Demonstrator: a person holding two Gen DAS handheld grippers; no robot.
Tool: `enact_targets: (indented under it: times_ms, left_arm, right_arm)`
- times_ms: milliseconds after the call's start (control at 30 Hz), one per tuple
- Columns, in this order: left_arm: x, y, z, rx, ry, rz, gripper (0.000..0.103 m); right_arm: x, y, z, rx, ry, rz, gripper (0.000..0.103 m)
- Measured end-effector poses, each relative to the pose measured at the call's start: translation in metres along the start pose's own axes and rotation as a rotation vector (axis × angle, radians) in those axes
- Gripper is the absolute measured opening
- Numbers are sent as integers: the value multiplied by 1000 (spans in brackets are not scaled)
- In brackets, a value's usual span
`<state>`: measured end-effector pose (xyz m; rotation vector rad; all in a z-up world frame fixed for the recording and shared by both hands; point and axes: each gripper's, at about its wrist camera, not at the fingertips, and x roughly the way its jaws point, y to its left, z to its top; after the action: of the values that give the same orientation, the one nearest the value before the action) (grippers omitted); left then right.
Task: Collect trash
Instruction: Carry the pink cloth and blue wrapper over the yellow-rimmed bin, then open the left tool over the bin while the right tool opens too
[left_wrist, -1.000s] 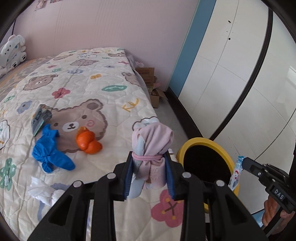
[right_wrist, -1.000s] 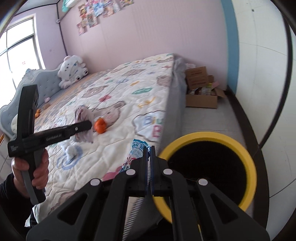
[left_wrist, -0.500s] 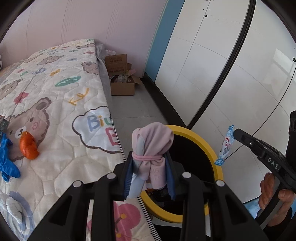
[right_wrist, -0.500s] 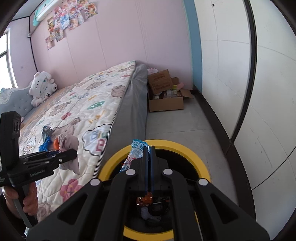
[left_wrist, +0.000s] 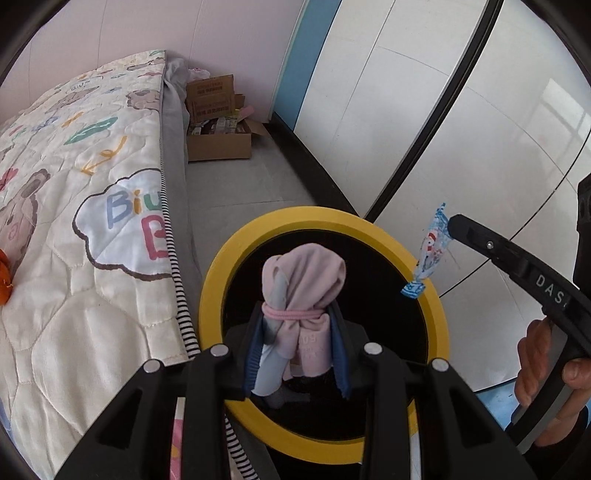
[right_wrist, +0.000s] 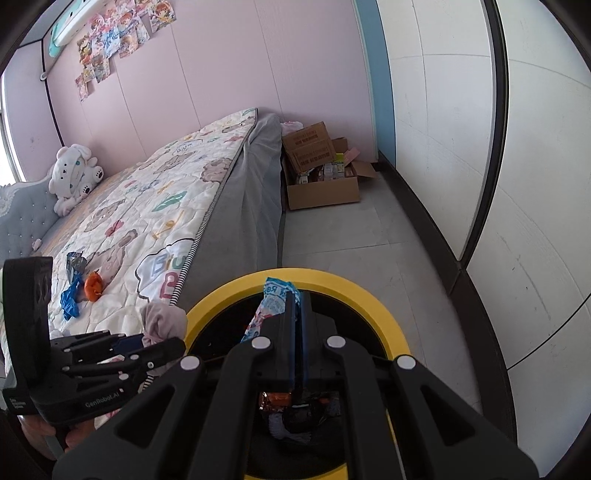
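Left gripper (left_wrist: 297, 343), marked "GenRobot.AI", clamps a pink sock bundle (left_wrist: 304, 284) over the yellow-rimmed bin (left_wrist: 325, 221). Right gripper (right_wrist: 295, 306), lettered "DAS", pinches a blue snack wrapper (right_wrist: 271, 304) above the same opening. Quilt (left_wrist: 92, 206) reads "Biu".

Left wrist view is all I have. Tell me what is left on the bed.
Observer: The right wrist view shows an orange wrapper, a blue crumpled piece and a grey packet lying together on the quilt.
Operator: Report what is in the bin under my bundle.
Observer: The yellow-rimmed bin already holds trash; an orange-brown wrapper lies at the bottom.
Operator: Confirm the right tongs' grip.
Observer: The right tongs are shut on the blue-white wrapper, above the bin opening.
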<state>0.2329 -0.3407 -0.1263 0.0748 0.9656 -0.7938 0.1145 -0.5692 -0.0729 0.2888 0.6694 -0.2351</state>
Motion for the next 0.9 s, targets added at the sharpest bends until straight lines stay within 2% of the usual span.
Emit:
enact_targets:
  times_ms: [100, 200, 300, 333, 367, 433, 567, 767, 900]
  left_arm:
    - [1, 1, -2, -3, 3, -4, 32]
    - [-1, 0, -2, -1, -10, -3, 40]
    - [-6, -1, -1, -5, -25, 5, 52]
    - [-8, 0, -1, -9, -28, 4, 57]
    - [-10, 1, 0, -11, -32, 8, 62]
    - [-15, 3, 1, -12, -47, 15, 65]
    - [-31, 10, 3, -22, -83, 44, 76]
    - [-56, 43, 5, -69, -131, 115, 84]
    - [-75, 75, 5, -115, -160, 162, 88]
  right_arm:
    - [0, -3, 0, 17, -3, -6, 3]
    - [0, -6, 0, 33, 3, -8, 4]
    - [-1, -7, 0, 42, -1, -15, 5]
    - [-3, -8, 0, 47, -1, -13, 10]
    - [-4, -8, 0, 53, -5, -10, 25]
    - [-9, -9, -1, 57, -12, -13, 45]
    - [-15, -6, -2, 61, -20, -16, 44]
    - [-34, 4, -1, 59, -59, -26, 45]
    - [-46, 20, 1, 37, -87, 5, 53]
